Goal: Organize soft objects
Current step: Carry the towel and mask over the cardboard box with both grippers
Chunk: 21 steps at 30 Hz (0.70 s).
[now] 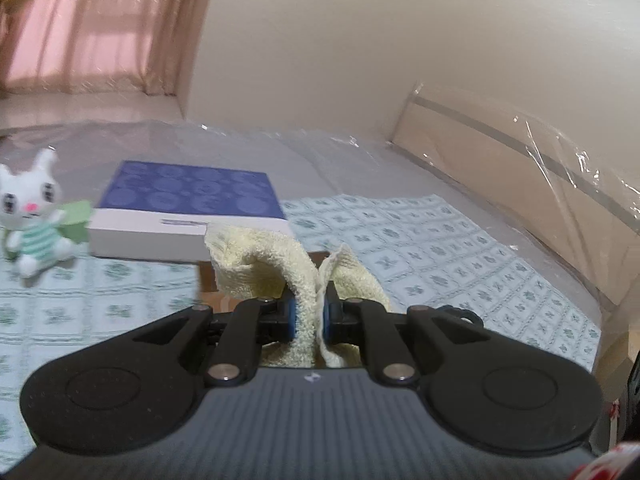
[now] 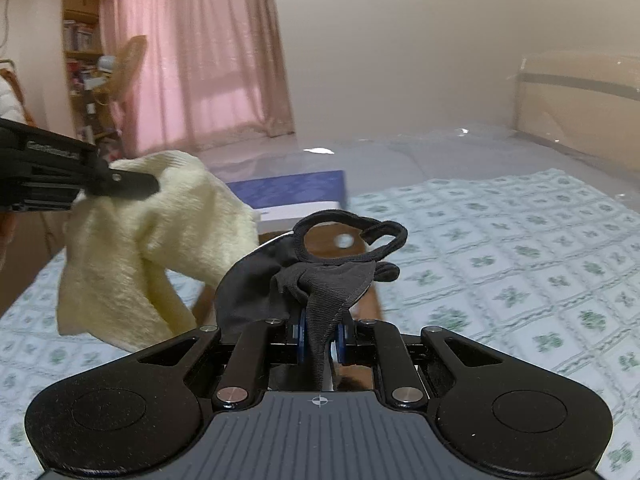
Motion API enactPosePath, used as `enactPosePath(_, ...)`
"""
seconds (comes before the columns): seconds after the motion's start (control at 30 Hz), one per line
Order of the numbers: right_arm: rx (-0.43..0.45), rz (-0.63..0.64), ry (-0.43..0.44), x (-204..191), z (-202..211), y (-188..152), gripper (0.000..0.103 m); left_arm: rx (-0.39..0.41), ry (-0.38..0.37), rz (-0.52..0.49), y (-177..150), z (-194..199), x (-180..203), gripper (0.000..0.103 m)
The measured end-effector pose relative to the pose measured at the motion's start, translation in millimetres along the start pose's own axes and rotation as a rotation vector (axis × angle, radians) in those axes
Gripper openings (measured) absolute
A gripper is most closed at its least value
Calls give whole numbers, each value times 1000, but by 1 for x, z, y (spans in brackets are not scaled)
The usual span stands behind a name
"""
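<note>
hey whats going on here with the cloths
A person is sorting soft things over a bed with two handheld tools. The left tool is shut on a pale yellow towel, held up in the air. The right tool is shut on a black face mask. A white bunny plush sits beside a blue-topped box.

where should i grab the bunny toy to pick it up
Grip the bunny toy around its striped middle, coming from the front or above with one finger on each side. It sits upright on the patterned cloth, and a green piece crowds its right side by the blue box. Both the left gripper and right gripper are full, so free one first.
</note>
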State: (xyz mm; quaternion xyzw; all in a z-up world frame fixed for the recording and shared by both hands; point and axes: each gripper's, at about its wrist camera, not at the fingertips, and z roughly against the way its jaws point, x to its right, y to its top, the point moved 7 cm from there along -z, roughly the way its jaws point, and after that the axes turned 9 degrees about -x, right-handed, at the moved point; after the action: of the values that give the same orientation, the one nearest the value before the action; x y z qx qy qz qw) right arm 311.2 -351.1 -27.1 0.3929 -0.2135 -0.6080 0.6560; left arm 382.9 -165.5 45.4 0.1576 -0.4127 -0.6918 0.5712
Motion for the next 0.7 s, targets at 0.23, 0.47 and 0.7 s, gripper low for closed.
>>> enactPosePath(0.23, -24, 4, -74, 22, -21, -3, 14, -109, -41, 8, -16, -84, 11, 10)
enactPosePath(0.47, -60, 62, -34, 9, -53, -9, 14, -219, 112, 2, -49, -133, -30, 10)
enactPosePath(0.7, -146, 109, 83, -14, -82, -15, 14, -226, 191, -61, -60, -132, -40, 10)
